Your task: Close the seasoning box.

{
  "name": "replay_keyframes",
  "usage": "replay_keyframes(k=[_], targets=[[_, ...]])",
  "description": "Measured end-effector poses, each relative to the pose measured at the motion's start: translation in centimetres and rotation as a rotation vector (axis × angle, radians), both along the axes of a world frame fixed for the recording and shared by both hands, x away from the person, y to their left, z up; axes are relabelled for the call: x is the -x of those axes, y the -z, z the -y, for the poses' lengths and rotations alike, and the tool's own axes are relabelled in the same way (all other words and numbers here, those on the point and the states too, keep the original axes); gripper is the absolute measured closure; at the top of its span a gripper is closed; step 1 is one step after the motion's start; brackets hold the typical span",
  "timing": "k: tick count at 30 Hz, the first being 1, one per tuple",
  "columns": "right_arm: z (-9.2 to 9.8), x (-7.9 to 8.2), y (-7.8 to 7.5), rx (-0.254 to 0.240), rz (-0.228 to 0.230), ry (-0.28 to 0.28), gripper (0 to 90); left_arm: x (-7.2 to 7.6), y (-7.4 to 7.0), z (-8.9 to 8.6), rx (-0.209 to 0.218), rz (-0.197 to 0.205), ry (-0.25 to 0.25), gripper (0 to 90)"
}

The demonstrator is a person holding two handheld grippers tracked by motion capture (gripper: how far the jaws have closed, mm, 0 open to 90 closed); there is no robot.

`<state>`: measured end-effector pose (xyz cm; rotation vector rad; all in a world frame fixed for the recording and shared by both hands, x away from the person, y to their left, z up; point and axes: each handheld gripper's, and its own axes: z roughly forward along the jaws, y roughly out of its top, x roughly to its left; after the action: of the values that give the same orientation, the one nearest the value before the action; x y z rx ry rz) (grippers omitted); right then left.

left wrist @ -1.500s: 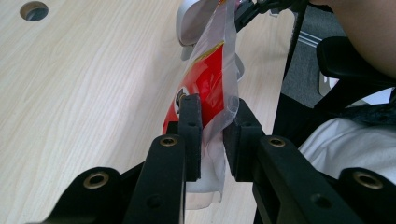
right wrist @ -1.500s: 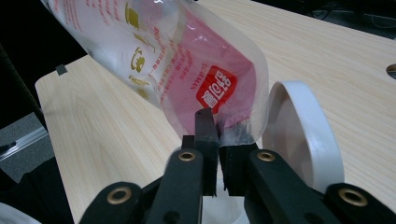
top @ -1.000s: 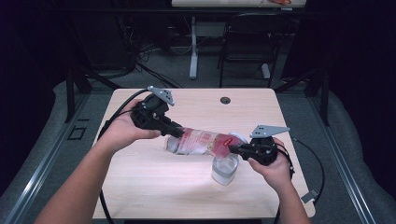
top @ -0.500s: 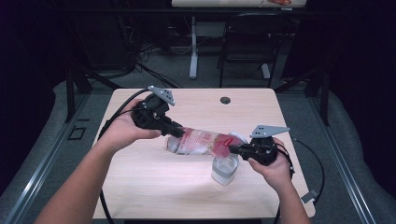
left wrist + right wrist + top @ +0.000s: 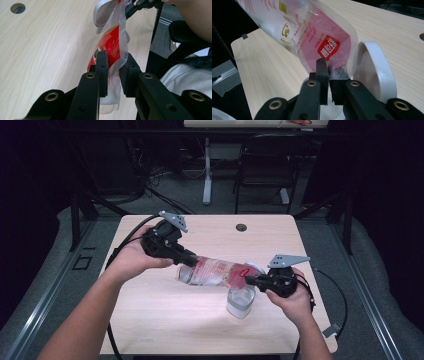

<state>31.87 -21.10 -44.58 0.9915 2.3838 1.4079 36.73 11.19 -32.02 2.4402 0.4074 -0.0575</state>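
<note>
**Two tongs stretch a plastic pouch over a cup at the bench**

We see a person at a pale wooden bench (image 5: pixel 150 320) holding a clear plastic pouch (image 5: pixel 215 271) with red printing between two hand-held tools. The left tongs (image 5: pixel 189 261) are clamped on one end of the pouch; in the left gripper view the film (image 5: pixel 113 47) is pinched flat between the two black pads (image 5: pixel 102 67), and the rest of it runs away toward the far hand. The right tongs (image 5: pixel 248 281) are closed on the opposite end; in the right gripper view they (image 5: pixel 329 75) bite the bottom edge of the pouch (image 5: pixel 312 32), just below a red label.

From the high view, we find the pouch lifted off the bench, lying roughly level between the two hands near the middle of the bench, its right end lower and poised above a clear plastic cup (image 5: pixel 241 301) that stands on the wood. A white round lid (image 5: pixel 374 67) sits just beside the right tongs, propped on edge by the cup. A small round cable hole (image 5: pixel 241 227) marks the far edge of the bench, well apart from the work.
</note>
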Motion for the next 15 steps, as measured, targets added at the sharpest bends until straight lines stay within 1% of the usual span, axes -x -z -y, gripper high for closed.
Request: replay_keyframes(k=[15], targets=[[-0.01,0.09,0.03,-0.001,-0.006,-0.007,86.3,-0.04,-0.27,0.15,0.003,0.002,0.004,78.8]])
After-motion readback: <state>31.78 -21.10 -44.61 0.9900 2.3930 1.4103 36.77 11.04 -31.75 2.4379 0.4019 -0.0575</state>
